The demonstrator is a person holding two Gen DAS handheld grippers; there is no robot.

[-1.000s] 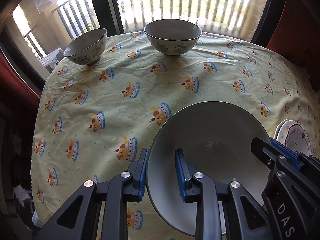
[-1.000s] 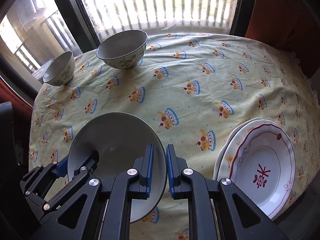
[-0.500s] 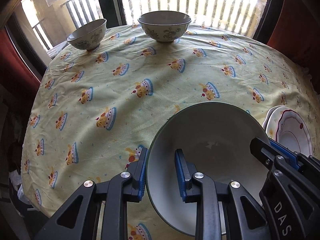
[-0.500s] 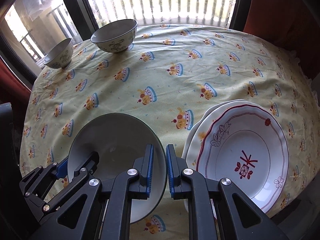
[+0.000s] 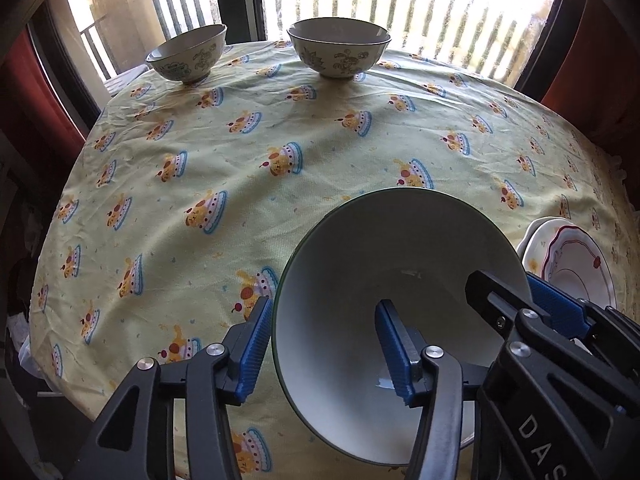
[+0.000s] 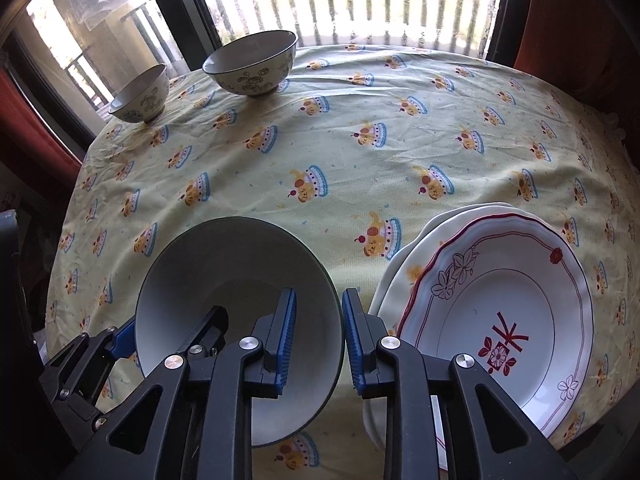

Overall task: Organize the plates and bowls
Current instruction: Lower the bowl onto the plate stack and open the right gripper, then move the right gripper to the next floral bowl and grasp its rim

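Observation:
A large white bowl with a thin green rim [image 5: 380,248] [image 6: 224,272] sits low on the yellow tablecloth near the table's front edge. My left gripper [image 5: 324,352] straddles its left rim. Its jaws are opening, and the blue pads stand clear of the wall on both sides. My right gripper [image 6: 320,336] straddles the right rim, jaws also opening, with the rim close to the outer pad. Two stacked plates, the top one white with red trim [image 6: 500,320] [image 5: 576,264], lie just right of the bowl.
Two patterned bowls stand at the far edge by the window, a smaller one [image 5: 188,56] [image 6: 140,94] on the left and a larger one [image 5: 338,48] [image 6: 252,64] beside it. The round table [image 5: 280,200] drops off close behind my grippers.
Both grippers were shut on the big bowl's rim and have now parted their jaws off it. Before that the bowl came nearer the front edge and the plates.

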